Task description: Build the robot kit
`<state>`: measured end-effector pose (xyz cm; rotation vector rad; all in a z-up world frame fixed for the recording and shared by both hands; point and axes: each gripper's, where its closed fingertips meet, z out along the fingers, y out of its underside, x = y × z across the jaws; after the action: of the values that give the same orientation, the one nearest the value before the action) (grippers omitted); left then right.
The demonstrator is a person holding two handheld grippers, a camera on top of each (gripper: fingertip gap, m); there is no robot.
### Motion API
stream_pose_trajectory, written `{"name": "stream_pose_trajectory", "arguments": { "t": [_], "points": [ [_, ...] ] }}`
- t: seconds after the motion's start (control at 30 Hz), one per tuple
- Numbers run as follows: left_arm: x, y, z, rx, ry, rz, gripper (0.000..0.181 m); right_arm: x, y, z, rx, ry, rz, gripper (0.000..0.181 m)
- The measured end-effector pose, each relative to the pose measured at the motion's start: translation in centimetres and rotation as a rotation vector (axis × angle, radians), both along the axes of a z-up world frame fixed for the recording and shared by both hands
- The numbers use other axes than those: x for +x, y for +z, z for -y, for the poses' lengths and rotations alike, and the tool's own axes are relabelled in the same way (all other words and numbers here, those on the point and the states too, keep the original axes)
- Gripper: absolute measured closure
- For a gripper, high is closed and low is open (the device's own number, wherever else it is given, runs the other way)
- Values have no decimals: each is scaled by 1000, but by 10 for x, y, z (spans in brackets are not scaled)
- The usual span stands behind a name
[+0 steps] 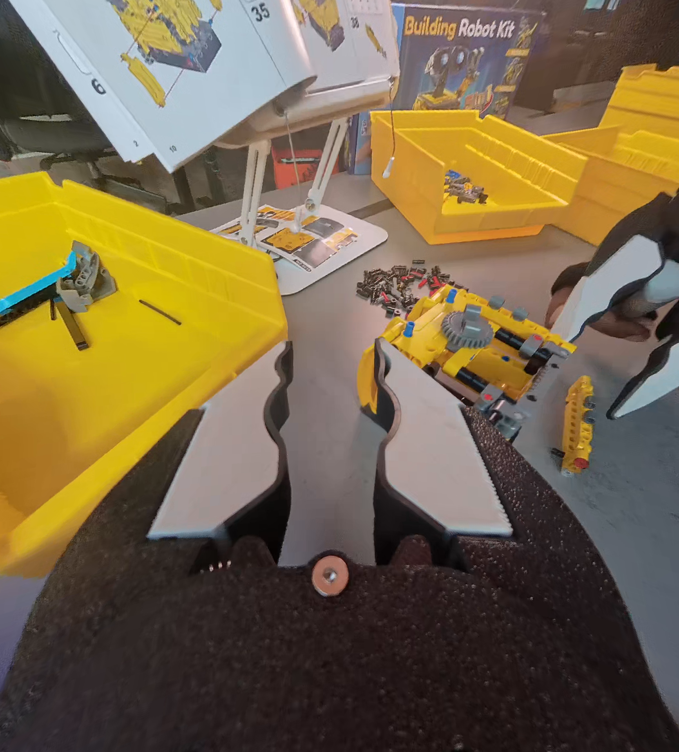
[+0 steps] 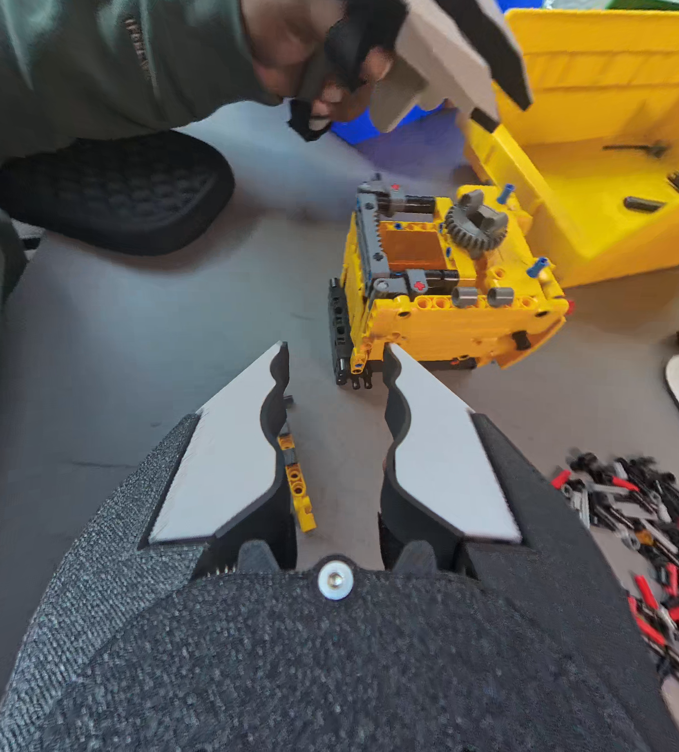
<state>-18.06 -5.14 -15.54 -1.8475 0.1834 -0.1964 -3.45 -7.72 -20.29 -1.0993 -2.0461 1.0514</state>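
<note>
Clearly both claws stand apart with nothing between them. The left gripper [image 1: 331, 354] hangs empty over the grey table [image 1: 635, 549], its right finger close beside the yellow brick-built vehicle body with a grey gear wheel on top [image 1: 472, 354]; I cannot tell whether it touches. The right gripper [image 2: 335, 350] is also spread and empty, with one fingertip just at the lower edge of the same model [image 2: 443, 285]. A short yellow beam with holes and small pins [image 2: 297, 484] lies flat on the table, partly hidden under its left finger.

What could go wrong, in my judgement: the model rests loose on a smooth surface, so a push from one finger alone may slide or turn it instead of gripping it. The blue pins and the gear stick out and could be knocked off. The small beam under the finger could be swept away. The heap of small black, grey and red connector pins [image 1: 398, 285] is near and may scatter if an arm brushes it.

The tabletop is grey, matt and even. A big yellow plastic bin with a blue and grey sub-assembly inside [image 1: 215, 285] stands to the left, more yellow bins [image 1: 411, 162] behind, and an instruction booklet on a white stand [image 1: 191, 81] in front of a printed kit box [image 1: 468, 61].
</note>
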Motion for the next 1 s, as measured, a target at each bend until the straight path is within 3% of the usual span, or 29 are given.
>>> {"name": "stream_pose_trajectory", "arguments": {
  "t": [0.07, 0.2, 0.33, 0.4, 0.5, 0.63, 1.0],
  "points": [
    [8, 11, 7, 5, -65, 17, 139, 7, 0, 9, 10, 80, -17, 137],
    [46, 20, 26, -28, -272, -63, 142, 8, 7, -7, -25, 44, -42, 136],
    [91, 7, 40, -81, -445, -262, 143, 2, 14, -37, -88, -57, -87, 133],
    [103, -6, 38, -124, -466, -377, 142, -1, 12, -47, -117, -96, -87, 130],
    [105, -30, 32, -237, -477, -569, 143, -1, 5, -50, -145, -107, -74, 131],
    [107, -49, 28, -337, -538, -722, 160, 1, -1, -53, -114, -107, -60, 131],
    [123, -50, 40, -373, -848, -761, 167, 9, 10, -62, -169, -117, -117, 130]
  ]
}}
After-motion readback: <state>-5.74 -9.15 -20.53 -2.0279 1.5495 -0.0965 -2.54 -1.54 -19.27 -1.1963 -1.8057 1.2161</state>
